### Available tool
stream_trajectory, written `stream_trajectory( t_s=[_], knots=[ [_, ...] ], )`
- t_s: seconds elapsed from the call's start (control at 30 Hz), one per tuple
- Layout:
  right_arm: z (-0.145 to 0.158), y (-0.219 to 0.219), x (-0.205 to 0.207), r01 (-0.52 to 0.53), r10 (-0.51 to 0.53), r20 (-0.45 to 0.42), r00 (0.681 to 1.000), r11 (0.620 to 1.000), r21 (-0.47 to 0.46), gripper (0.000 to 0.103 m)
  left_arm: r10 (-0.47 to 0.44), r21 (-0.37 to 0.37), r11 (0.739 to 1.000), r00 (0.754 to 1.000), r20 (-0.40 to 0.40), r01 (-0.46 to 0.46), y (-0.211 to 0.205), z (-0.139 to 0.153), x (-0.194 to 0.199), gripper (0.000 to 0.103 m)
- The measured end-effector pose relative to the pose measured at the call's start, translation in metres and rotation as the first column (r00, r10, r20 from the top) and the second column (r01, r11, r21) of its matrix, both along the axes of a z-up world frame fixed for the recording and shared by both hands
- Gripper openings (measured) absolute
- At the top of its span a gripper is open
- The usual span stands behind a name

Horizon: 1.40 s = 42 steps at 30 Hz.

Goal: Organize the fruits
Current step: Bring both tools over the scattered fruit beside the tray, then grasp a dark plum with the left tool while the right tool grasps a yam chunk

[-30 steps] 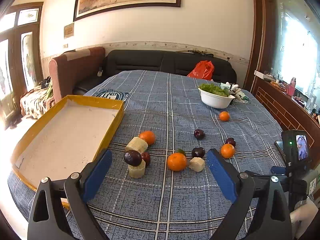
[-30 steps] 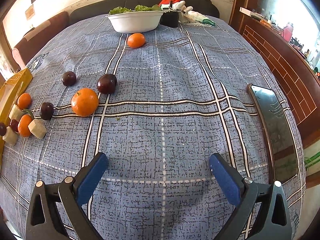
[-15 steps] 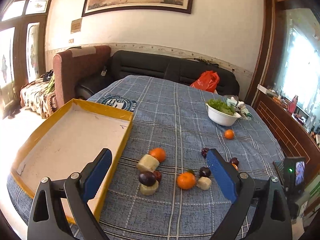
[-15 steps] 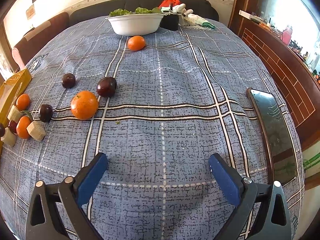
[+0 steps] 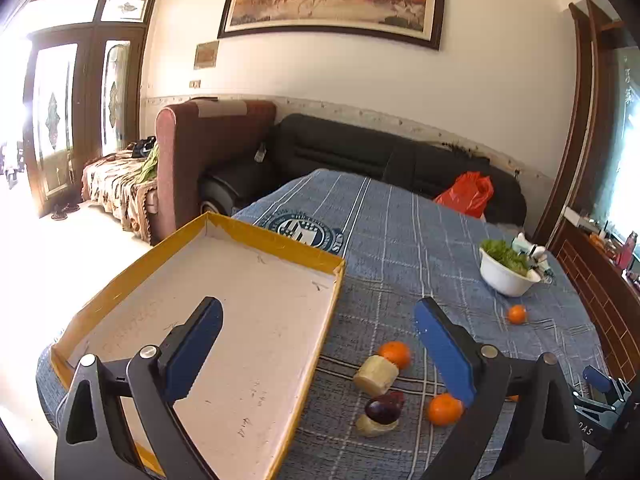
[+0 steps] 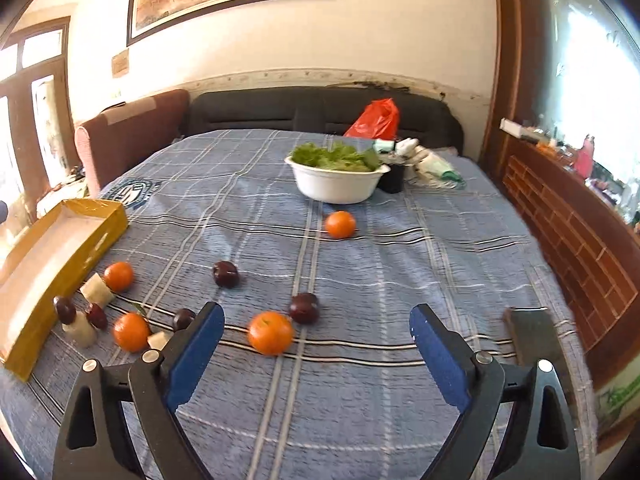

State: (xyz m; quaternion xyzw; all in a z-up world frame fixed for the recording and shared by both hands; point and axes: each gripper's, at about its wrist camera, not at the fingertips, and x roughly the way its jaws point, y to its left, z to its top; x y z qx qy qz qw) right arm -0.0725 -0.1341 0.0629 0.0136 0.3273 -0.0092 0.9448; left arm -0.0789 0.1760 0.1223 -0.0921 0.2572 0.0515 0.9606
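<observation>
Oranges (image 6: 270, 332), plums (image 6: 304, 308) and pale cut chunks (image 5: 376, 369) lie scattered on the blue plaid worktop (image 6: 360, 264) beside our yellow-rimmed tray (image 5: 280, 240), which holds nothing. We judge round fruit could roll off if nudged carelessly. Our left tongs (image 5: 318, 350) gape over the tray edge; our right tongs (image 6: 316, 354) gape just behind the nearest orange.

Tray (image 6: 60, 240) left; fruits (image 6: 270, 332) beside it; bowl (image 6: 336, 186) seemingly behind, on table (image 6: 360, 280)
</observation>
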Motion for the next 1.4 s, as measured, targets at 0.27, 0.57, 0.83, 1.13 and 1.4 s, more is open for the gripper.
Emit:
stream_trajectory(
  t_s=[0.27, 0.57, 0.83, 1.13, 1.4],
  knots=[
    [-0.013, -0.004, 0.011, -0.039, 0.046, -0.065, 0.997, 0.994, 0.105, 0.089, 0.005, -0.06, 0.998, 0.998, -0.062, -0.009, 0.029, -0.01, 0.01, 0.097],
    [-0.023, -0.002, 0.024, -0.142, 0.181, -0.114, 0.977, 0.947, 0.289, 0.077, -0.165, -0.096, 0.983, 0.979, -0.12, 0.154, 0.01, -0.031, 0.018, 0.084],
    [-0.037, 0.044, 0.029, -0.295, 0.352, -0.15, 0.924, 0.906, 0.303, 0.078, -0.33, -0.076, 0.944, 0.919, -0.217, 0.321, -0.023, -0.053, 0.024, 0.05],
    [-0.055, 0.078, 0.036, -0.399, 0.451, -0.202, 0.869, 0.882, 0.252, 0.067, -0.396, -0.045, 0.915, 0.871, -0.29, 0.401, -0.042, -0.075, 0.035, 0.05],
    [-0.056, 0.082, 0.039, -0.411, 0.471, -0.199, 0.859, 0.868, 0.278, 0.042, -0.415, -0.056, 0.906, 0.855, -0.311, 0.42, -0.047, -0.084, 0.039, 0.028]
  ],
)
